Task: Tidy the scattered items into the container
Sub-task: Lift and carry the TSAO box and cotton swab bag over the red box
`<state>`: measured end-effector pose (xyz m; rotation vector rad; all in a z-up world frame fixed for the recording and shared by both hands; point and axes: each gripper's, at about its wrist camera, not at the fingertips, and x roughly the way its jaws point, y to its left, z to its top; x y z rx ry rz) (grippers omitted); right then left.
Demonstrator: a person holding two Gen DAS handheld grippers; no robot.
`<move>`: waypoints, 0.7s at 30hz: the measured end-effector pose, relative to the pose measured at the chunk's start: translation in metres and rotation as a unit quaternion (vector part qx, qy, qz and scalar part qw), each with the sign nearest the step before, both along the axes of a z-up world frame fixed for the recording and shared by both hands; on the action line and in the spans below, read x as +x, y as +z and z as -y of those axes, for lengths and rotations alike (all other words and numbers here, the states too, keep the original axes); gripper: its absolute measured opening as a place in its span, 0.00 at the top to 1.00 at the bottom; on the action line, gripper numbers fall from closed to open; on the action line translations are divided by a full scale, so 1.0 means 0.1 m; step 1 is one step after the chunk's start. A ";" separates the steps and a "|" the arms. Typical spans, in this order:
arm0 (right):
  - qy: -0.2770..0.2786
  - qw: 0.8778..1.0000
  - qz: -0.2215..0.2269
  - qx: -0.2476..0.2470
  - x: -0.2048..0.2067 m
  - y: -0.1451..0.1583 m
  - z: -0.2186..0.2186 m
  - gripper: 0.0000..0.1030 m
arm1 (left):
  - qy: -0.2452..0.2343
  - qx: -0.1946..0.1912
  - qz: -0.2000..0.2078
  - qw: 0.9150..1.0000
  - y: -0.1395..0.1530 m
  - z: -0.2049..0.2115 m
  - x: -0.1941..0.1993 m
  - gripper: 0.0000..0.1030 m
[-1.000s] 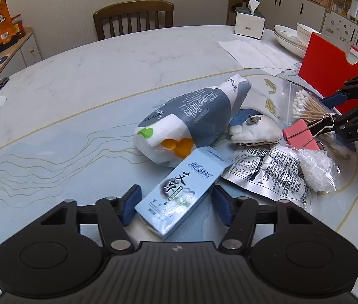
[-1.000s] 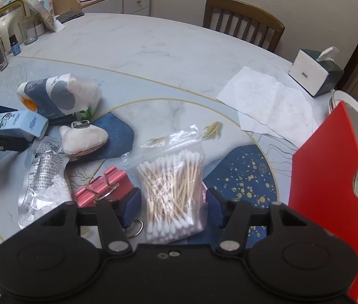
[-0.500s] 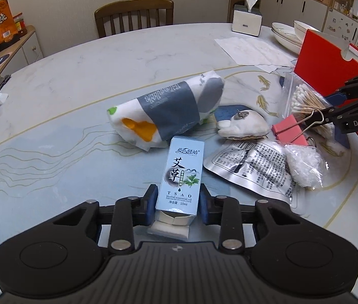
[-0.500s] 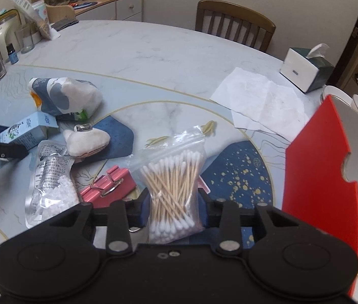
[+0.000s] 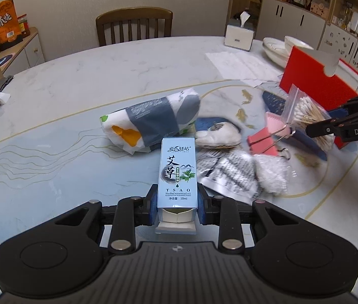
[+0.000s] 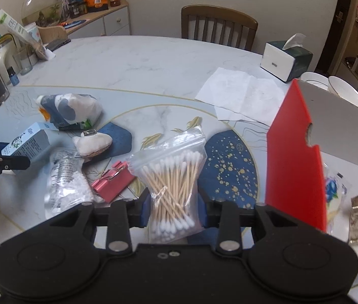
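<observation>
The left gripper [image 5: 177,204] is clamped on the near end of the pale blue essential-oil box [image 5: 177,172], low in the centre of its frame; its jaws have just been closing, with the box between them. The right gripper [image 6: 173,209] pinches the zip bag of cotton swabs [image 6: 172,177] at its lower part, bottom centre of its view, its jaws at their narrowest.

The box's bottom flap looks loose just below the pads, so a tilt could let the contents slide out. The swab bag is slack plastic, gripped low; it may sag or slip free as it travels.

The red container [image 6: 293,152] stands at the right of the right wrist frame. Its tall red wall faces the grippers, so I judge both loads must clear it.

Left on the bench [image 5: 77,81]: the tissue pack [image 5: 151,119], a white pouch [image 5: 218,135], a pink binder clip [image 5: 265,139] and a printed sachet [image 5: 229,174].
</observation>
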<state>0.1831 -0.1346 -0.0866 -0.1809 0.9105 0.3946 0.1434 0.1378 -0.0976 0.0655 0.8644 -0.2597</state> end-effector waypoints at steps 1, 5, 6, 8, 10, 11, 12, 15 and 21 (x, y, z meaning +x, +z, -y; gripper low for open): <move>0.000 1.000 0.000 0.003 -0.02 0.03 0.01 0.67 | -0.001 -0.002 0.002 1.000 0.03 0.02 -0.02 0.73; 0.003 1.000 0.002 0.017 -0.11 0.16 0.06 0.67 | 0.001 -0.011 0.001 1.000 0.14 0.09 -0.09 0.73; 0.003 1.000 0.004 0.018 -0.14 0.19 0.07 0.67 | 0.001 -0.012 0.003 1.000 0.17 0.11 -0.11 0.73; 0.003 1.000 0.006 0.022 -0.18 0.26 0.09 0.67 | -0.002 -0.015 0.008 1.000 0.23 0.17 -0.14 0.73; 0.002 1.000 0.009 0.028 -0.22 0.32 0.13 0.67 | -0.006 -0.019 0.013 1.000 0.30 0.23 -0.17 0.73; 0.002 0.999 0.011 0.031 -0.24 0.35 0.15 0.67 | -0.008 -0.020 0.017 1.000 0.34 0.27 -0.18 0.73; 0.000 0.999 0.012 0.034 -0.25 0.38 0.18 0.67 | -0.011 -0.021 0.021 1.000 0.38 0.31 -0.19 0.73; -0.004 0.999 0.016 0.042 -0.29 0.47 0.26 0.67 | -0.019 -0.026 0.031 0.999 0.49 0.44 -0.22 0.73; -0.013 0.999 0.025 0.045 -0.34 0.62 0.49 0.67 | -0.034 -0.033 0.047 0.998 0.68 0.73 -0.24 0.73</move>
